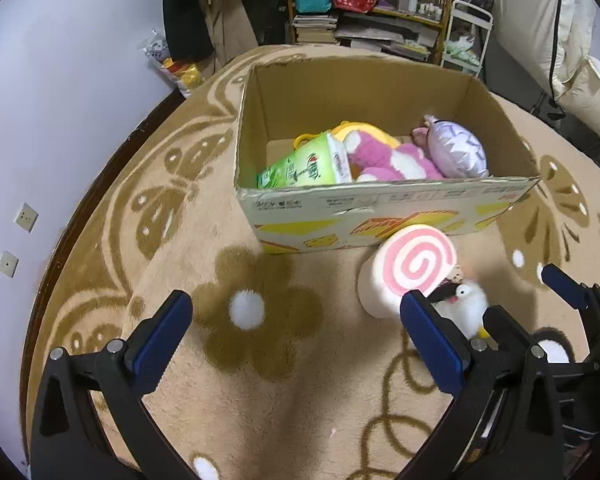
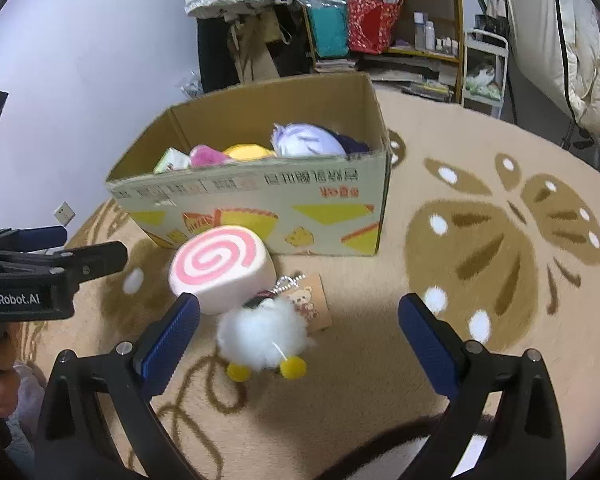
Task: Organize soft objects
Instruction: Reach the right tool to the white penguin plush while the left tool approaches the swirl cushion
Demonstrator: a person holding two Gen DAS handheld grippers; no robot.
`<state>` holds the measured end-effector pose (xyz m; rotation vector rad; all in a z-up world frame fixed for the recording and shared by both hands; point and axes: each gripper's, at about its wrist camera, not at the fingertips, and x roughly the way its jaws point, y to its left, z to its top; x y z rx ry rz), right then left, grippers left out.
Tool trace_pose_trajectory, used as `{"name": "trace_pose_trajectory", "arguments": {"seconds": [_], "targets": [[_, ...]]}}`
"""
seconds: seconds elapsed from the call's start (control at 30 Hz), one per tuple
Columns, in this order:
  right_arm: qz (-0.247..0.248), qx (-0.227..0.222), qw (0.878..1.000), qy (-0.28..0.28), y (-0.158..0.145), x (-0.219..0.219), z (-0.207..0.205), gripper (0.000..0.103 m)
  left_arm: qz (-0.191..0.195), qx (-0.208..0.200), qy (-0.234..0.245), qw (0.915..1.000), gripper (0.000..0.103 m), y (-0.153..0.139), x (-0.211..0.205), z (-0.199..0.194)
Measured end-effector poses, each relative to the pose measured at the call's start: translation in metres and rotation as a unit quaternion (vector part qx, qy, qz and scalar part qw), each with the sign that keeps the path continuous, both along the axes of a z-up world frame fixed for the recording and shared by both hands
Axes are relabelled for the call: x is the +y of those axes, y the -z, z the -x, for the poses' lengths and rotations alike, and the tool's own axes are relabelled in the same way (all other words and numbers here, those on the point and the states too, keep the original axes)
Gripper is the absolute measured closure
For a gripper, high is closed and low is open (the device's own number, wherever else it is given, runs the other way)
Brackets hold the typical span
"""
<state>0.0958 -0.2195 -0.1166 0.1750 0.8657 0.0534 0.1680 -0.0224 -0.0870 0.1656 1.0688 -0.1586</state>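
An open cardboard box (image 1: 380, 204) (image 2: 260, 208) stands on the carpet and holds a green pack (image 1: 300, 168), a pink plush (image 1: 384, 158) and a pale purple plush (image 1: 456, 150) (image 2: 308, 140). A pink-swirl roll cushion (image 1: 410, 266) (image 2: 220, 266) lies in front of the box. A fluffy white chick plush (image 1: 464, 306) (image 2: 262, 336) with yellow feet and a card tag (image 2: 312, 300) lies next to it. My left gripper (image 1: 296, 336) is open and empty over the carpet, left of the toys. My right gripper (image 2: 298, 340) is open, just before the chick, which lies between its fingers; it also shows in the left wrist view (image 1: 528, 300).
A beige carpet (image 2: 480, 240) with brown flower and butterfly patterns covers the floor. A white wall (image 1: 60, 100) lies to the left. Shelves (image 2: 400, 20) with bags, hanging clothes and a white cart (image 2: 484, 72) stand behind the box.
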Motion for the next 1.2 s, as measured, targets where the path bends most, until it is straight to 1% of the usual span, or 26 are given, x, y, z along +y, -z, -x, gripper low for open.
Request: {"name": "trace_pose_trajectory", "arguments": {"seconds": [0.1, 0.3, 0.57, 0.63, 0.73, 0.93, 1.03, 1.1, 1.17, 1.2], "targets": [[-0.005, 0.011, 1.0, 0.001, 0.009, 0.001, -0.002, 0.0, 0.007, 0.009, -0.001, 0.9999, 0.001, 0.005, 0.001, -0.003], [-0.001, 0.03, 1.0, 0.001, 0.023, 0.003, -0.01, 0.0, -0.004, 0.021, 0.005, 0.9998, 0.0, 0.016, -0.004, -0.006], [0.002, 0.05, 0.999, -0.002, 0.037, 0.005, -0.02, 0.0, 0.002, 0.034, 0.023, 0.9992, 0.0, 0.024, -0.016, -0.009], [0.006, 0.052, 0.999, 0.003, 0.041, 0.005, -0.023, 0.0, 0.002, 0.036, 0.025, 0.999, 0.0, 0.026, -0.018, -0.01], [-0.006, 0.056, 0.998, 0.001, 0.044, 0.006, -0.024, 0.0, 0.007, 0.046, 0.026, 0.9986, 0.001, 0.031, -0.02, -0.012], [-0.008, 0.06, 0.998, -0.006, 0.049, 0.008, -0.026, 0.0, 0.017, 0.06, 0.031, 0.9976, 0.0, 0.037, -0.025, -0.016], [-0.006, 0.054, 0.999, -0.003, 0.048, 0.008, -0.028, 0.0, 0.017, 0.066, 0.031, 0.9972, 0.0, 0.042, -0.026, -0.018], [-0.006, 0.049, 0.999, -0.001, 0.047, 0.007, -0.028, 0.002, 0.015, 0.07, 0.032, 0.9969, 0.0, 0.045, -0.028, -0.019], [-0.017, 0.051, 0.999, -0.004, 0.049, 0.005, -0.029, 0.01, 0.015, 0.072, 0.033, 0.9968, 0.0, 0.047, -0.029, -0.018], [-0.025, 0.054, 0.998, -0.005, 0.05, 0.004, -0.029, 0.013, 0.014, 0.072, 0.034, 0.9967, 0.0, 0.047, -0.03, -0.018]]}}
